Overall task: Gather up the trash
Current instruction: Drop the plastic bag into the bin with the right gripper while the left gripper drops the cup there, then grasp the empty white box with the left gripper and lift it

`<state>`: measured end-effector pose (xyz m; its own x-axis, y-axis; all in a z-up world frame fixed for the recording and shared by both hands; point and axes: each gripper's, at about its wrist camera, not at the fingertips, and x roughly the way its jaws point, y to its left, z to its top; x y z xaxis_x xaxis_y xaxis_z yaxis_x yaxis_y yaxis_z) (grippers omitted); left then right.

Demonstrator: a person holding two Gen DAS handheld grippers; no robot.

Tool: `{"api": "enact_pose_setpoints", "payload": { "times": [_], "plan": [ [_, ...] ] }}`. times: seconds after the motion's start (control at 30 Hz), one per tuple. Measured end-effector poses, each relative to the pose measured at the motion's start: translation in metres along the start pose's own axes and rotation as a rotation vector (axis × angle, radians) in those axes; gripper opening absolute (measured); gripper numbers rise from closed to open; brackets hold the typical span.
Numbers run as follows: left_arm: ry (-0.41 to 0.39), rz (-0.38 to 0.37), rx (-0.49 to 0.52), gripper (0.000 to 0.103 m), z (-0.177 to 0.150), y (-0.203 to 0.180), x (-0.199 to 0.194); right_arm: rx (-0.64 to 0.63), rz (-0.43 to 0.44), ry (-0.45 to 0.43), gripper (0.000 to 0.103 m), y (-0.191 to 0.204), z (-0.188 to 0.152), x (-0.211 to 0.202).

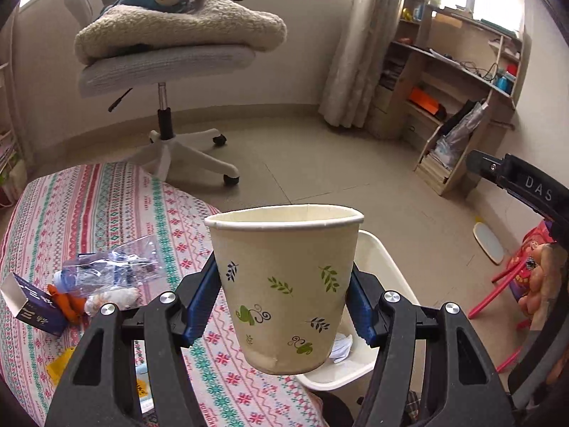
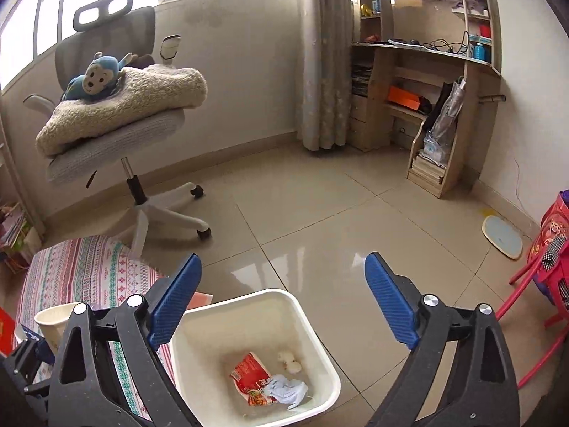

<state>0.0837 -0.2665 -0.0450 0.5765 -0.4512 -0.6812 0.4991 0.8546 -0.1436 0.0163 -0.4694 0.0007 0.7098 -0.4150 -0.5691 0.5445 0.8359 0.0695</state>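
- A tiled floor (image 2: pixel 320 220) spreads out from a bed with a patterned sheet (image 1: pixel 106 213); bare tile lies between the bed's edge, the chair and the far shelves.
- The left gripper (image 1: pixel 286 297) points level over the bed's edge — its blue pads (image 1: pixel 201 306) are clamped on both sides of a paper cup (image 1: pixel 284 284), which is held upright, mouth up, off the sheet.
- Just behind and below the cup stands the white bin (image 1: pixel 384 259), beside the bed's edge on the floor.
- The right gripper (image 2: pixel 282 299) hovers above that bin (image 2: pixel 313 323), tilted downward, jaws spread wide and holding nothing.
- Inside the bin lie a red wrapper (image 2: pixel 249 373), a crumpled pale tissue (image 2: pixel 288 389) and two small white wads (image 2: pixel 290 361).
- On the sheet to the left rest a clear plastic bag (image 1: pixel 113 267), a dark blue carton (image 1: pixel 32 302) with an open end, and orange scraps (image 1: pixel 67 302), close together.
- Farther off, an office chair (image 2: pixel 117 163) carries a folded fleece blanket (image 2: pixel 124 106) and a blue monkey plush (image 2: pixel 96 78).
- A curtain (image 2: pixel 327 53) and a wooden desk shelf (image 2: pixel 426 89) stand against the far wall — a red chair (image 2: pixel 533 277) sits at the right edge.
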Motion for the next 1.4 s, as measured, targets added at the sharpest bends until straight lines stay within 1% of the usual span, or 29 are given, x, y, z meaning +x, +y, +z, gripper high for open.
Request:
{"api": "enact_pose_setpoints", "payload": {
  "times": [0.17,0.2,0.23,0.37,0.47,0.63,0.73,0.8,0.9,0.93,1.03,1.17,1.27,1.4],
  "plan": [
    [0.042,-0.046,-0.006,0.063,0.000,-0.024,0.021,0.043,-0.027,-0.017,0.095,-0.019,0.002,0.000],
    [0.053,-0.058,-0.010,0.065,0.000,-0.028,0.025,0.047,-0.038,-0.021,0.095,-0.022,0.002,0.000],
    [0.065,-0.071,-0.011,0.068,-0.001,-0.031,0.029,0.050,-0.047,-0.024,0.096,-0.025,0.002,0.000],
    [0.111,-0.104,-0.014,0.070,-0.003,-0.042,0.040,0.070,-0.057,-0.023,0.096,-0.032,0.002,0.001],
    [0.111,-0.084,-0.008,0.075,-0.003,-0.041,0.039,0.054,-0.073,-0.033,0.096,-0.030,0.002,-0.001],
    [0.072,-0.009,-0.018,0.079,0.000,-0.022,0.025,-0.030,-0.085,-0.044,0.096,-0.008,-0.004,-0.002],
    [0.067,-0.023,-0.029,0.084,0.000,-0.010,0.018,-0.070,-0.074,-0.051,0.096,0.007,-0.006,-0.005],
    [0.070,-0.047,-0.036,0.084,-0.002,-0.006,0.016,-0.085,-0.080,-0.063,0.096,0.015,-0.005,-0.007],
    [0.043,-0.017,-0.052,0.084,-0.003,0.003,0.007,-0.095,-0.074,-0.061,0.096,0.023,-0.007,-0.009],
    [0.039,0.005,-0.051,0.084,-0.004,0.007,0.004,-0.102,-0.069,-0.058,0.096,0.026,-0.007,-0.009],
    [0.017,0.091,-0.037,0.084,-0.007,0.024,-0.005,-0.146,-0.070,-0.057,0.096,0.043,-0.011,-0.009],
    [-0.013,0.194,-0.040,0.084,-0.011,0.052,-0.020,-0.208,-0.045,-0.052,0.096,0.073,-0.019,-0.010],
    [-0.031,0.278,-0.056,0.086,-0.013,0.076,-0.030,-0.267,-0.023,-0.052,0.096,0.099,-0.027,-0.014],
    [-0.030,0.384,-0.098,0.087,-0.021,0.112,-0.038,-0.327,0.017,-0.041,0.096,0.133,-0.038,-0.016]
  ]
}}
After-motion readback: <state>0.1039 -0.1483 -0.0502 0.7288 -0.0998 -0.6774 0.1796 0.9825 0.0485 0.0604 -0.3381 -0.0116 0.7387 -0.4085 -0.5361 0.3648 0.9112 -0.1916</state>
